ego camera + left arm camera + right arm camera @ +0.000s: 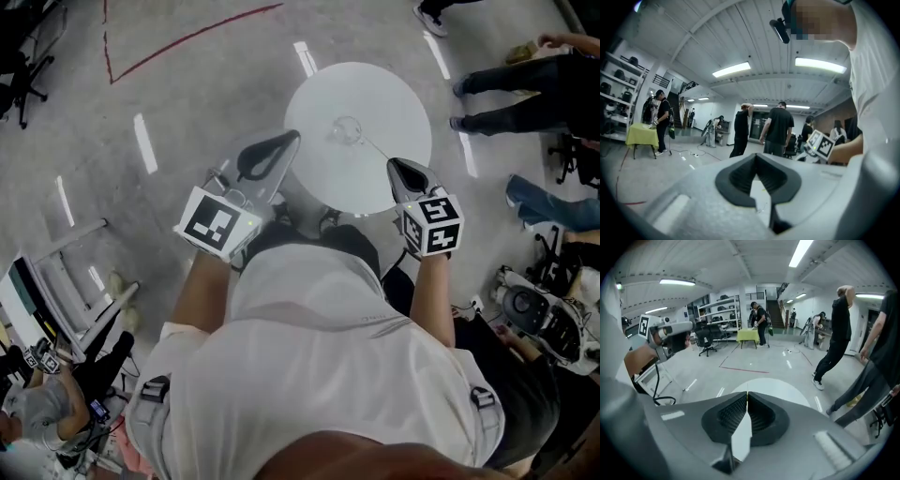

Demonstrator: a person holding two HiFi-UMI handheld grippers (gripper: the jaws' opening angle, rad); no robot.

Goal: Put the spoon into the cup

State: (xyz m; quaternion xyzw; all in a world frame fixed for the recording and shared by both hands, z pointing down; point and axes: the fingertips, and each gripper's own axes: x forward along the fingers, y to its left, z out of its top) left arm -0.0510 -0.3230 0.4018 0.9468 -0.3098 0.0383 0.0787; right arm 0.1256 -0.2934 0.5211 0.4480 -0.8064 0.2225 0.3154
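Observation:
A round white table stands in front of me in the head view. Near its middle sits a small clear cup. A thin spoon lies on the tabletop just right of the cup, reaching toward the table's right edge. My left gripper hovers at the table's left edge, jaws shut and empty. My right gripper is at the table's near right edge, close to the spoon's end, also shut on nothing. In the left gripper view the gripper points out at the room. The right gripper view shows the gripper over the table.
Several people stand or sit around: two ahead of the left gripper, legs right of the table. A green-covered table stands far off. Red tape marks the floor. Equipment lies at the lower right, a white frame at the left.

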